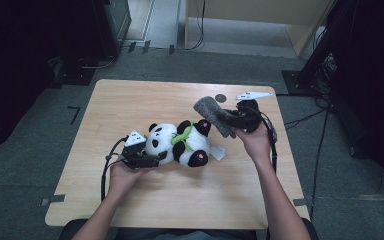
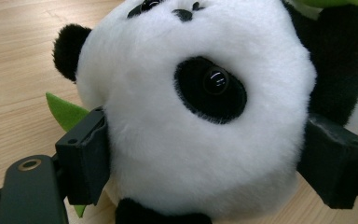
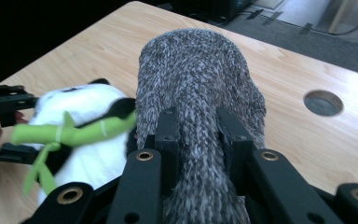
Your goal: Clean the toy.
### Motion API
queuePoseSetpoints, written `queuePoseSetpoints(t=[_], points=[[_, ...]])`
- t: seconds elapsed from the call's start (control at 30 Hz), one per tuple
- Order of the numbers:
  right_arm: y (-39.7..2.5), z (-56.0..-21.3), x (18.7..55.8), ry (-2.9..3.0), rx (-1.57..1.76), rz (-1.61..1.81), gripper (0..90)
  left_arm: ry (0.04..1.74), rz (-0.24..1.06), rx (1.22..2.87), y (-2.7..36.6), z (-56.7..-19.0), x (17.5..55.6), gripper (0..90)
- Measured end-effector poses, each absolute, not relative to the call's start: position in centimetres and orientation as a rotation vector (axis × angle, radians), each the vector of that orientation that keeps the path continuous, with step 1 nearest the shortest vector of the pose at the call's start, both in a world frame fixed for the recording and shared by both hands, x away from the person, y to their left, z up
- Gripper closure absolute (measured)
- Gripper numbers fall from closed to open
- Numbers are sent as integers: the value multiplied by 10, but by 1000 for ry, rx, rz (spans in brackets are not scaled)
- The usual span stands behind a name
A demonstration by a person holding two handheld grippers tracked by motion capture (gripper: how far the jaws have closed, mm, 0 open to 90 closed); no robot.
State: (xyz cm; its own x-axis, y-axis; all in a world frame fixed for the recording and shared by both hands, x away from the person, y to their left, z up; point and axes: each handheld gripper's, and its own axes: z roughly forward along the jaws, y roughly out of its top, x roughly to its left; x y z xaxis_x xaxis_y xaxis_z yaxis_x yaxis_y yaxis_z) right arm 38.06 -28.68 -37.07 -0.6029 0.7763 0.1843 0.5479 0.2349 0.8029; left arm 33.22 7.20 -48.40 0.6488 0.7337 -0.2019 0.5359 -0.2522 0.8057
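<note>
Left gripper [image 1: 152, 159] clamps the head of the panda plush [image 1: 180, 144], one jaw pressed into each side of the white fur; in the left gripper view the head [image 2: 200, 116] blocks most of the body, and a green leaf [image 2: 65, 112] shows partly behind the left jaw. Right gripper [image 1: 231, 120] is closed on the grey knitted sock [image 1: 214, 115], its jaws pinching the fabric near one end; the pinched end is cut off at the bottom of the right gripper view. Panda plush lies on its back near the centre of the wooden table [image 1: 130, 100]. Sock overlaps one black paw; contact cannot be confirmed
</note>
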Motion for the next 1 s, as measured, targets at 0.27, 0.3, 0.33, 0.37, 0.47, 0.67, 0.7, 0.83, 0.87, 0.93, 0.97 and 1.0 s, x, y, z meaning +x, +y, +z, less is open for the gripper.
queuePoseSetpoints(t=[0.27, 0.3, 0.33, 0.37, 0.47, 0.67, 0.7, 0.83, 0.87, 0.93, 0.97, 1.0], points=[[-254, -356, 377, 2330, 1129, 1343, 738, 998, 265, 1932, 72, -484, 331, 148], [-250, -356, 376, 2338, 1113, 1352, 738, 1003, 263, 1935, 71, -483, 331, 148], [-250, -356, 376, 2338, 1113, 1352, 738, 1003, 263, 1935, 71, -483, 331, 148], [-242, -355, 376, 2356, 1092, 1358, 737, 1009, 268, 1938, 70, -482, 329, 148], [-234, -354, 377, 2374, 1069, 1360, 737, 1012, 276, 1942, 69, -482, 328, 148], [-212, -360, 382, 2437, 1015, 1346, 731, 1025, 285, 1947, 67, -481, 324, 149], [-205, -363, 384, 2453, 1002, 1347, 729, 1025, 287, 1947, 67, -481, 323, 148], [-188, -368, 388, 2490, 963, 1332, 727, 1018, 294, 1951, 68, -481, 323, 149], [-183, -371, 390, 2501, 951, 1326, 727, 1017, 296, 1951, 68, -482, 322, 149], [-179, -373, 391, 2512, 942, 1322, 727, 1016, 295, 1953, 68, -482, 322, 148], [-169, -379, 394, 2535, 931, 1317, 726, 1014, 298, 1952, 68, -482, 322, 149], [-164, -382, 396, 2546, 926, 1322, 726, 1013, 297, 1952, 68, -482, 322, 149]])
